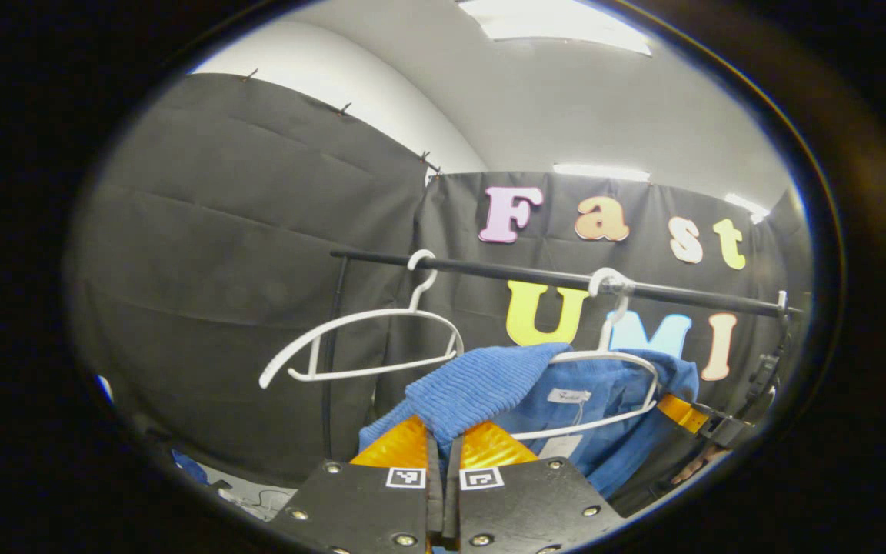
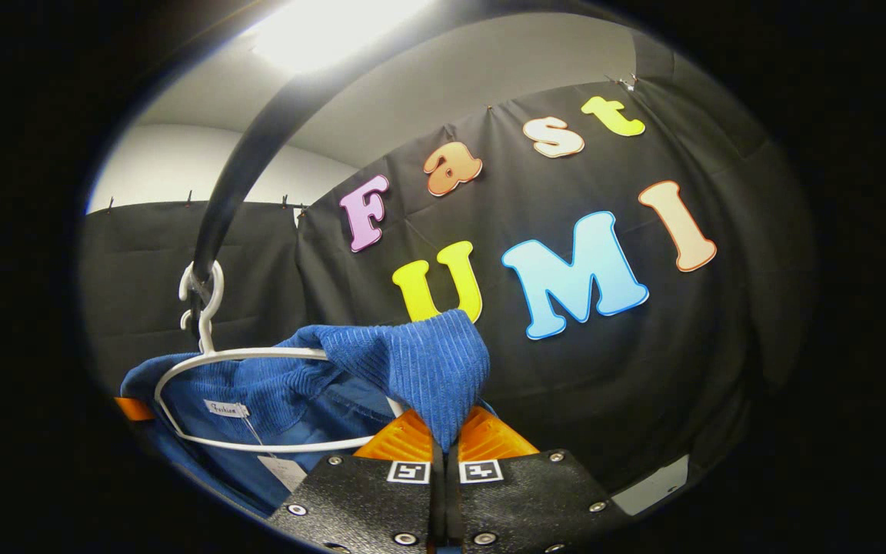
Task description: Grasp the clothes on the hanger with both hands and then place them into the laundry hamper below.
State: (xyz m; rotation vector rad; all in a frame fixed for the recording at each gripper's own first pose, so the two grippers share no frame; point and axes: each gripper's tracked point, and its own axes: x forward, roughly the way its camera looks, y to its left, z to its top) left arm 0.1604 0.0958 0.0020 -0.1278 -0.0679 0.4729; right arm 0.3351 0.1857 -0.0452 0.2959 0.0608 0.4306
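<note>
A blue corduroy garment (image 1: 604, 400) hangs on a white hanger (image 1: 604, 358) from the black rail (image 1: 535, 275). My left gripper (image 1: 443, 450) is shut on one shoulder of the garment, and blue cloth bulges up from between its orange fingers (image 1: 401, 446). My right gripper (image 2: 444, 435) is shut on the other shoulder of the garment (image 2: 412, 365), with ribbed cloth pinched between its orange fingers (image 2: 401, 438). The same hanger (image 2: 243, 355) and its hook on the rail (image 2: 235, 185) appear in the right gripper view. The right gripper's orange finger (image 1: 681, 413) shows at the garment's far side in the left gripper view.
An empty white hanger (image 1: 366, 338) hangs on the rail to the left of the garment. The rail's upright post (image 1: 331, 362) stands behind it. Black cloth walls close in the booth on all sides.
</note>
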